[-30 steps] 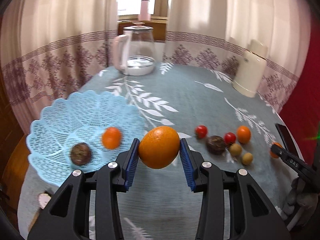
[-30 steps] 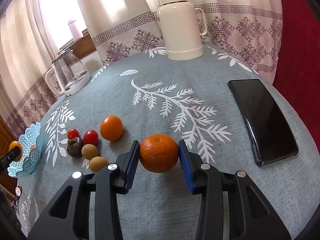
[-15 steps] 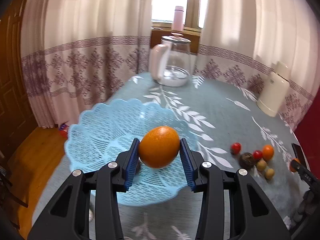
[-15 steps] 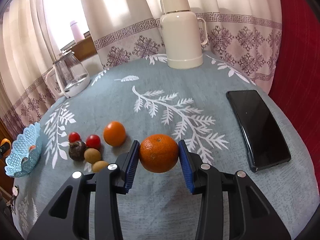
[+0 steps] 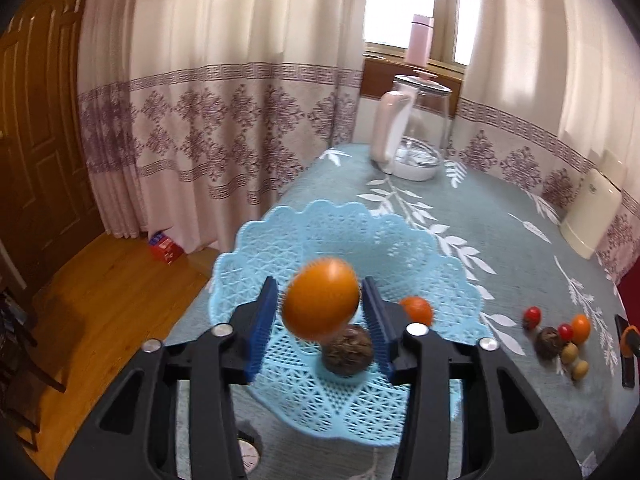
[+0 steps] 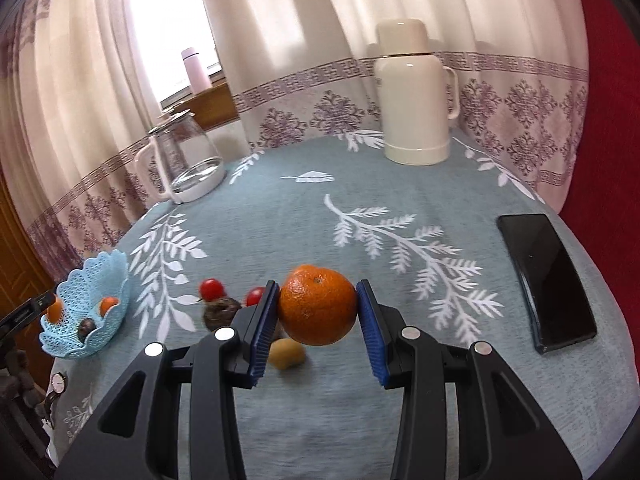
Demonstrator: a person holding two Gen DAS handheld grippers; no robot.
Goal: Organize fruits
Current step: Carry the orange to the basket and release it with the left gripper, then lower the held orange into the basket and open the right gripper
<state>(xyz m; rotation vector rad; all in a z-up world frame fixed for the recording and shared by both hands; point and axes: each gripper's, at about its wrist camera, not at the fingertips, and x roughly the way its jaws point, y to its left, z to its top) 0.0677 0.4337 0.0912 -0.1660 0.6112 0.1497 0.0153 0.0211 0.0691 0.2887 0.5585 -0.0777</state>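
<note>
**Logging both claws, one orange each**

Left wrist view: left claw (image 5: 319, 294) hangs over the pale blue lattice basket (image 5: 280, 232), lower centre of frame. A smooth orange (image 5: 320, 304) sits between the blue pads, but it is motion-blurred while the pads are sharp. A thin gap shows on each side of it, so the claw reads as just wide enough to be free of the fruit, not gripping.

Basket contents visible: a small orange (image 5: 417, 311) just right of the right pad, and a dark rough round fruit (image 5: 347, 347) below the blurred orange.

The basket stands at the left edge of the grey-blue leaf-print counter (image 5: 500, 240).

At lower right, loose fruit lie in a cluster (image 5: 560, 336): two red tomatoes, one dark fruit, one orange, two tan ones.

Right wrist view: right claw (image 6: 318, 292) is clamped on a dimpled orange (image 6: 318, 310), with both pads touching its sides, held above the counter at centre frame. The loose cluster lies partly hidden behind the left pad.

The basket appears at far left. A black phone (image 6: 546, 280) lies flat at right. A cream thermos (image 6: 414, 96) stands at upper centre-right and a glass kettle (image 6: 184, 160) at upper left.
</note>
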